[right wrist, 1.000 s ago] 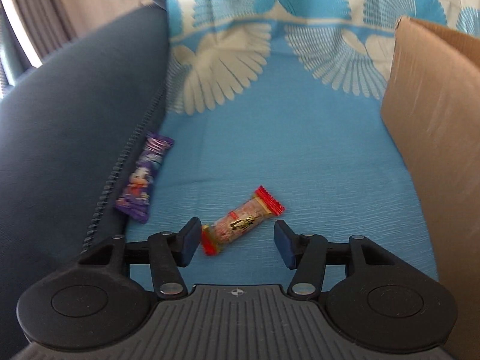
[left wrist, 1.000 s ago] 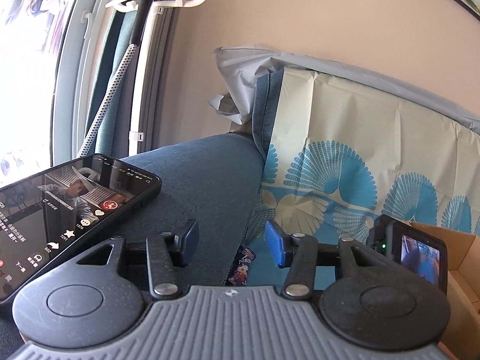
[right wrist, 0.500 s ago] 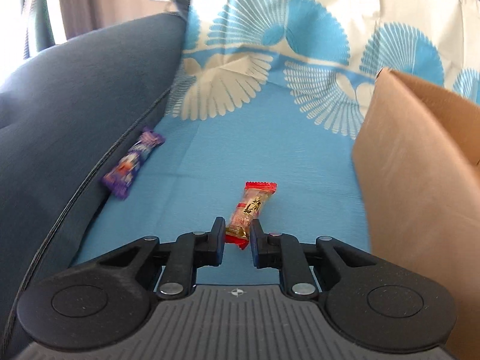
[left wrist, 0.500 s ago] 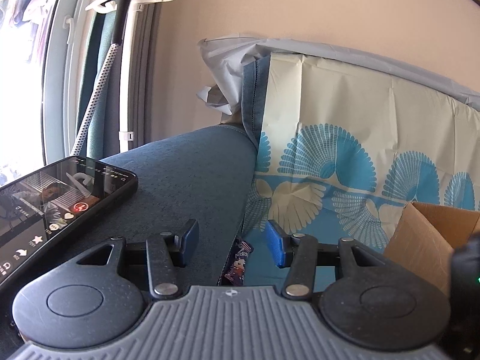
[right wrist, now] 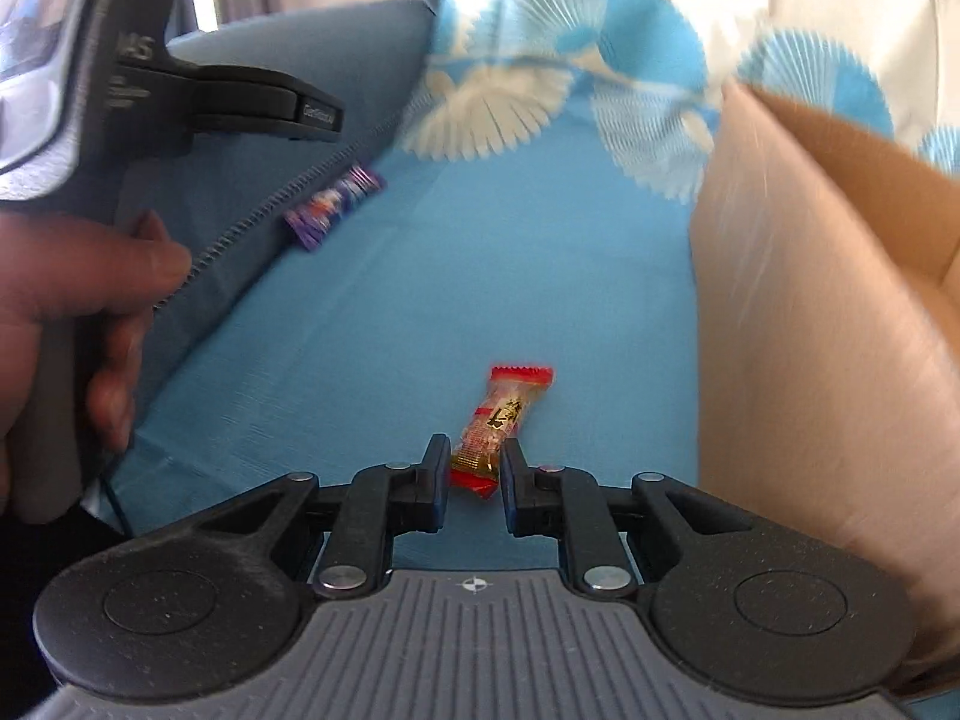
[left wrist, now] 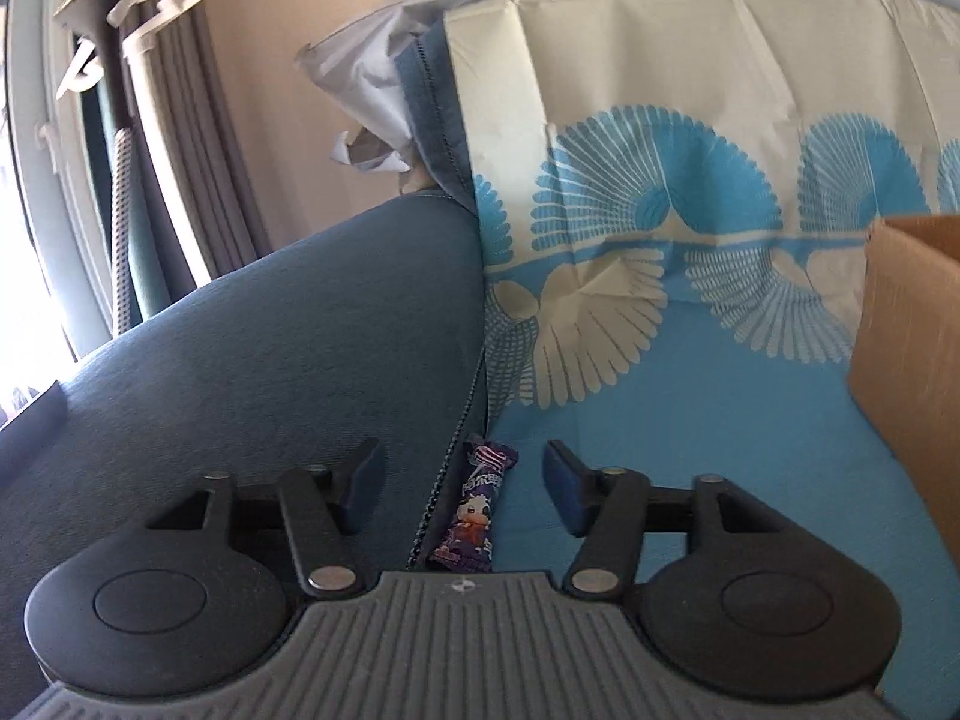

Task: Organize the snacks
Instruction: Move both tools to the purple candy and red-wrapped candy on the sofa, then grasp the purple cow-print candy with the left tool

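Jaws: right gripper [right wrist: 474, 474] now clamps red-wrapped snack [right wrist: 501, 423] | left gripper [left wrist: 459, 480] opening over purple snack [left wrist: 474, 510], ungripped | next: cardboard box [right wrist: 828, 300]

left gripper [left wrist: 459, 483] opening, right gripper [right wrist: 474, 471] clamped

Blue sofa armrest [left wrist: 288, 360] sat at left, w/ patterned cloth [left wrist: 690, 390] covering the seat. Grey curtain [left wrist: 180, 150] hung far left.

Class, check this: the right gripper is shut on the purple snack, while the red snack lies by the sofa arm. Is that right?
No, the snacks are swapped. The right wrist view shows the right gripper shut on the red snack; the purple snack lies by the sofa arm.
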